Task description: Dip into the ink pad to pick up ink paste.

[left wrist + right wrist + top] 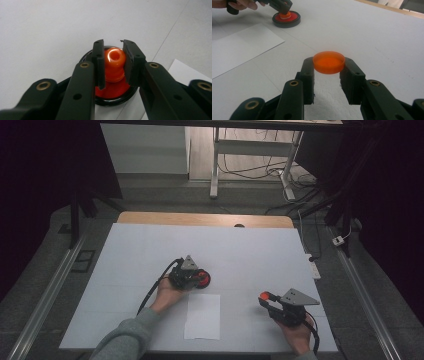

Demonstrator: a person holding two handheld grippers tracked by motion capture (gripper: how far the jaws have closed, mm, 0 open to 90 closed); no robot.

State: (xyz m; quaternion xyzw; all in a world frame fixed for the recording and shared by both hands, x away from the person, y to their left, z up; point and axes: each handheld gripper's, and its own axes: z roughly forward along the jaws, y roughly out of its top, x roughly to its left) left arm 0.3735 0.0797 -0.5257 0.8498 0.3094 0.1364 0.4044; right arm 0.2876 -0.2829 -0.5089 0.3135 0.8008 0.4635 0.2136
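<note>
I can read no text, label, brand, number or sign anywhere in these views.

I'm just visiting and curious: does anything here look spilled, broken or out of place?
Nothing stands out. The left gripper is shut on the orange knob of a round black-rimmed base; the right gripper holds a shallow orange plastic cap. The white paper sheet lies flat.
</note>
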